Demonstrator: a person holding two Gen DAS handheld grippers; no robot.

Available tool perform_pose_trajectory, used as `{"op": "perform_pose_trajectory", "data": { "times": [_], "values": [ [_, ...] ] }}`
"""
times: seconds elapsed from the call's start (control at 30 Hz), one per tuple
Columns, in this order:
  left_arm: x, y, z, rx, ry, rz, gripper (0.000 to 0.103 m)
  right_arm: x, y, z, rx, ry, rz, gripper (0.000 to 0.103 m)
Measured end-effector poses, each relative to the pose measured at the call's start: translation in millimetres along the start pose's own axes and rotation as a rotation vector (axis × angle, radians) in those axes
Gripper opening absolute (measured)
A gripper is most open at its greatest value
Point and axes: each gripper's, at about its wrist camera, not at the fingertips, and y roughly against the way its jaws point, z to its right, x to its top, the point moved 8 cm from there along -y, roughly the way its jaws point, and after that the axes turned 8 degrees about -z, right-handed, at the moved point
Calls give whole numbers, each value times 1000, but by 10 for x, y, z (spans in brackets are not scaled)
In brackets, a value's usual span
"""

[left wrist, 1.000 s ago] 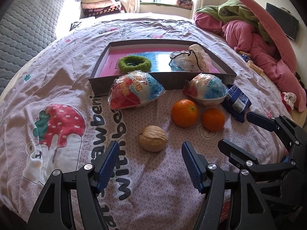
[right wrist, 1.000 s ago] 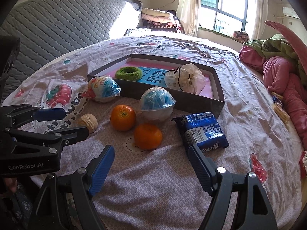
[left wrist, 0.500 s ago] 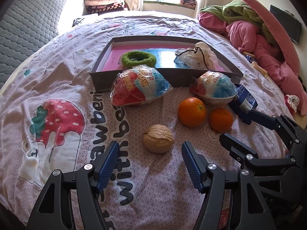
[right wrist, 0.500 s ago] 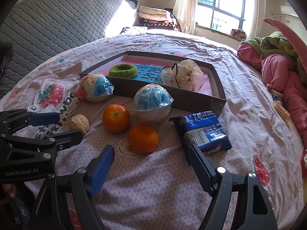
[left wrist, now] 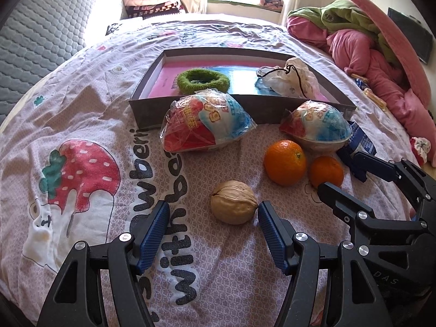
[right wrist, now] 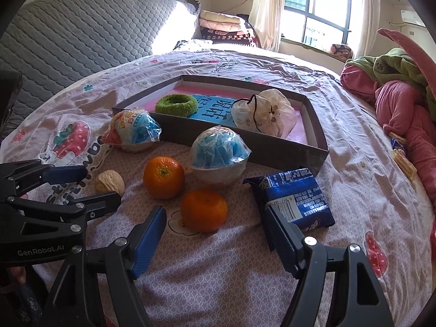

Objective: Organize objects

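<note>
**Two things boxed, six still on the bedspread**

Left wrist view: the left gripper (left wrist: 212, 212) has its jaws spread wide and holds nothing; the walnut (left wrist: 234, 202) lies on the bedspread (left wrist: 81, 114) just ahead, nearly touching the right-hand pad. Beyond it sit two oranges (left wrist: 285, 162), two wrapped bowls (left wrist: 207, 124) against the near wall of the box (left wrist: 190, 113), and inside the box only a green ring (left wrist: 203, 81) and a white pouch (left wrist: 290, 77)

Right wrist view: the right gripper (right wrist: 215, 226) is likewise spread and empty, with the nearer orange (right wrist: 203, 209) between its fingers and the blue packet (right wrist: 293, 197) beside the right one. By my reading the sorting is barely begun: the walnut looks like the next pick
</note>
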Motion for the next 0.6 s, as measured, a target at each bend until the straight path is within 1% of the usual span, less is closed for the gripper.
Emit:
{"op": "perform_pose_trajectory", "data": {
  "times": [0.37,0.47,0.57,0.6],
  "values": [
    [45,-53,-12,2,7,8,69,27,-142,-46,-1,26,-26,59],
    [59,-65,-10,4,6,13,69,20,-187,-61,0,37,-37,53],
    [71,-74,-7,10,2,18,69,0,-233,-82,39,26,-59,42],
    [75,-78,-6,12,0,21,69,-3,-238,-77,40,24,-59,42]
  ]
}}
